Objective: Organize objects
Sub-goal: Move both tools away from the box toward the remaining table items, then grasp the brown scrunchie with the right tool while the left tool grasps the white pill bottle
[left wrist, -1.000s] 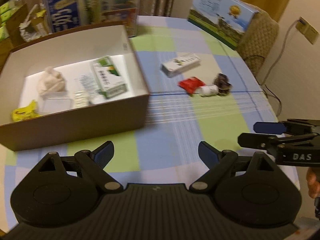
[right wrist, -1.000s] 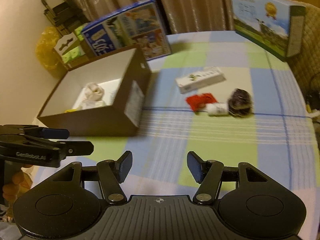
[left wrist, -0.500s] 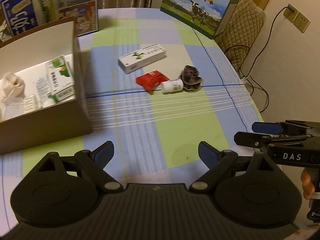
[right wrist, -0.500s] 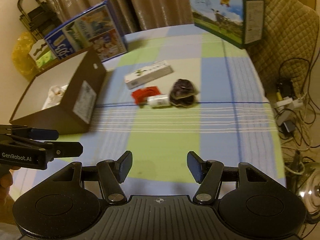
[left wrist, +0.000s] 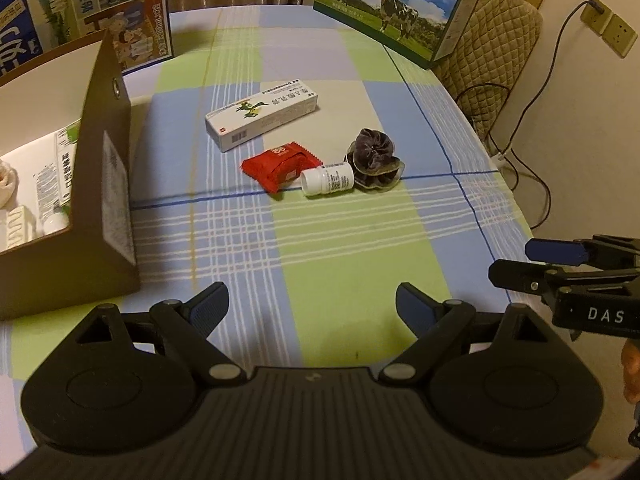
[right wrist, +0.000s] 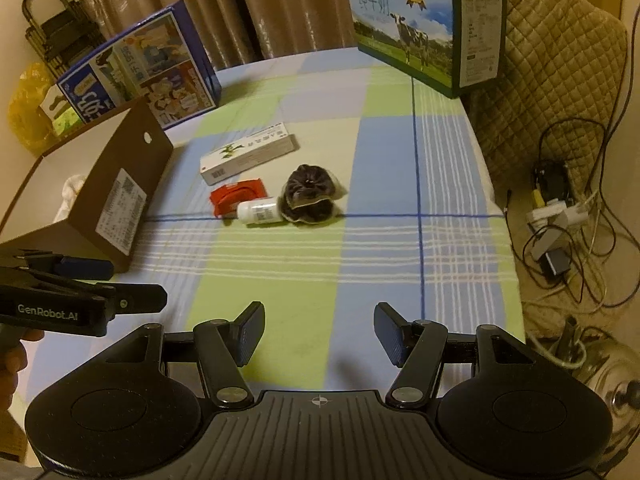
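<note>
On the checked tablecloth lie a long white medicine box (left wrist: pixel 262 119) (right wrist: pixel 249 153), a red packet (left wrist: pixel 280 165) (right wrist: pixel 237 195), a small white bottle (left wrist: pixel 328 178) (right wrist: pixel 259 212) on its side and a dark scrunchie (left wrist: pixel 375 158) (right wrist: pixel 309 193). A brown cardboard box (left wrist: pixel 110 184) (right wrist: pixel 120 184) at the left holds several items. My left gripper (left wrist: pixel 312 312) (right wrist: pixel 132 280) is open and empty over the near table edge. My right gripper (right wrist: pixel 319 334) (left wrist: pixel 516 260) is open and empty too, well short of the loose items.
Two milk cartons stand at the back: a blue one (left wrist: pixel 84 12) (right wrist: pixel 140 68) behind the cardboard box and a green one (left wrist: pixel 396 4) (right wrist: pixel 424 24) at the far right. A quilted chair (right wrist: pixel 548 92) and floor cables (right wrist: pixel 560 216) lie past the table's right edge.
Both views have swung right, away from the cardboard box and toward the loose items in the middle of the table. Both grippers stay open.
</note>
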The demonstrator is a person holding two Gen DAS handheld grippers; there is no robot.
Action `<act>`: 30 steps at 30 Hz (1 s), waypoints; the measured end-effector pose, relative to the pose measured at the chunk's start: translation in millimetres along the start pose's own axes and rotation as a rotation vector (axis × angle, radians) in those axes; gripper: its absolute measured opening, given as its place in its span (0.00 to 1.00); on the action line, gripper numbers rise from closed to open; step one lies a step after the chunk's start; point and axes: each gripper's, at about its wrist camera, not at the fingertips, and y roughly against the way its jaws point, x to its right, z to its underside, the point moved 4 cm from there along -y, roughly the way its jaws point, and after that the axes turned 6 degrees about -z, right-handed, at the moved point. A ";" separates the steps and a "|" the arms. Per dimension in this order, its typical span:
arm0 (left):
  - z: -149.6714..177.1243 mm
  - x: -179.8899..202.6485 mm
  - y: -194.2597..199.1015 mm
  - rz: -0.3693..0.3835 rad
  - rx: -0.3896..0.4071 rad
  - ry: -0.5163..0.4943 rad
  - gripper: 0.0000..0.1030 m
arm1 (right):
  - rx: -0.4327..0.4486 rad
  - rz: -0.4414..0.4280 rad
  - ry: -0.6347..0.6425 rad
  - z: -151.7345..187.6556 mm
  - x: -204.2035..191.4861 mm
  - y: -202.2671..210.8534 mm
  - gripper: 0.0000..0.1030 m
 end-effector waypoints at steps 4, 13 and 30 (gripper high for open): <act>-7.1 7.4 -12.7 -0.019 0.027 -0.001 0.80 | 0.024 0.008 0.036 -7.1 4.9 -11.7 0.56; -31.8 14.8 -44.3 -0.042 0.061 0.014 0.76 | 0.084 -0.013 0.134 -33.2 14.1 -41.2 0.55; -52.2 4.5 -84.3 -0.085 0.025 0.030 0.73 | 0.018 -0.083 0.375 -59.9 9.2 -118.3 0.37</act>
